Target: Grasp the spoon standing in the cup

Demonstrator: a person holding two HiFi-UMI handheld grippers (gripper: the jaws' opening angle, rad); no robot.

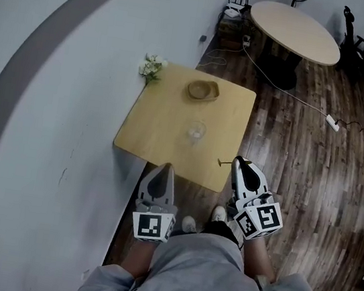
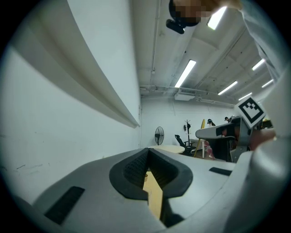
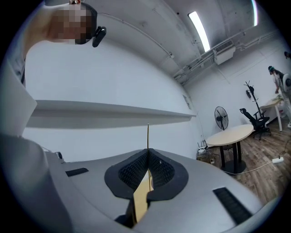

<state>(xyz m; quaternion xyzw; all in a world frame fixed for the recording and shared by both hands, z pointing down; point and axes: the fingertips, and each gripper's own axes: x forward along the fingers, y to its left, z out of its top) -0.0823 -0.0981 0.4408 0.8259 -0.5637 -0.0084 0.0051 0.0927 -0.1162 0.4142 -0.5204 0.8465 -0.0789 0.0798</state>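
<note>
A thin gold spoon point(image 3: 148, 136) sticks straight up out of my right gripper point(image 3: 148, 154), whose jaws are shut on its handle. In the head view the spoon point(image 1: 223, 161) pokes out leftward from the right gripper point(image 1: 239, 162), just past the near right edge of the square wooden table point(image 1: 162, 138). The clear glass cup point(image 1: 195, 133) stands in the middle of that table, apart from the spoon. My left gripper point(image 1: 166, 167) hovers by the table's near edge, its jaws point(image 2: 148, 154) shut with nothing between them.
A wooden bowl point(image 1: 204, 90) sits at the table's far side and a small bunch of flowers point(image 1: 152, 67) at its far left corner. A white curved wall runs along the left. A round table point(image 1: 295, 31) and a cable with a power strip point(image 1: 332, 122) lie beyond on the wood floor.
</note>
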